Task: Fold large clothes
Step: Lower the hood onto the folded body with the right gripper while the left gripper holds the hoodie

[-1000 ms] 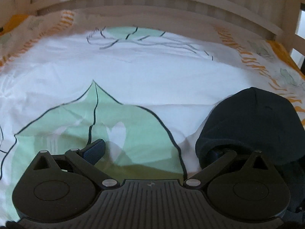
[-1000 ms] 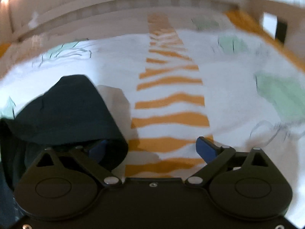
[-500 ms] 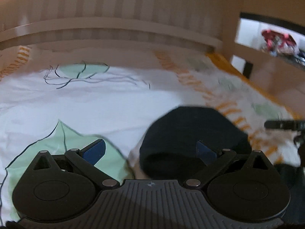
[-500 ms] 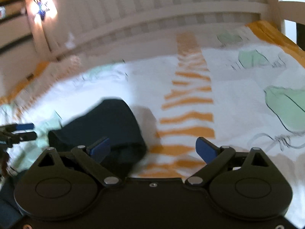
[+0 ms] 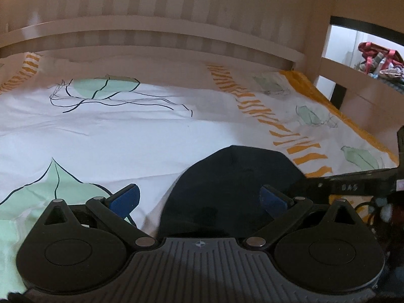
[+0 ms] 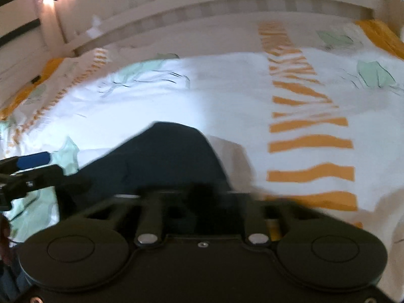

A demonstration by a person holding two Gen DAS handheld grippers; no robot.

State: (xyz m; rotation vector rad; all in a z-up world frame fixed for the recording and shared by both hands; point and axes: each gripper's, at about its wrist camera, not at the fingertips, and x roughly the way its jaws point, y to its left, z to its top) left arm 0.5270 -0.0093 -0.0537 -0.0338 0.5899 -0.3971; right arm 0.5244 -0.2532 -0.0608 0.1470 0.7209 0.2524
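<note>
Dark garment [image 5: 234, 176] bunched on bed [image 5: 151, 136], no fold yet. Left gripper [image 5: 199, 198] fingers wide, empty. Right gripper [image 6: 202, 202] fingers just closed, seemingly pinching garment edge.

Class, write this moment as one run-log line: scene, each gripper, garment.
scene: patterned bedsheet | left gripper: open, over dark garment | right gripper: just closed, grip unclear | garment: bunched, unfolded

The white patterned bedsheet [image 5: 156, 136] lies flat and bare ahead and to the left, giving open passage across most of the bed. The dark garment [image 5: 234, 184] bulges up just in front of both grippers, blocking the low path between them. The slatted headboard [image 5: 161, 32] closes off the far side. In the left wrist view the right gripper [image 5: 353, 185] reaches in from the right, touching the garment's edge.
</note>
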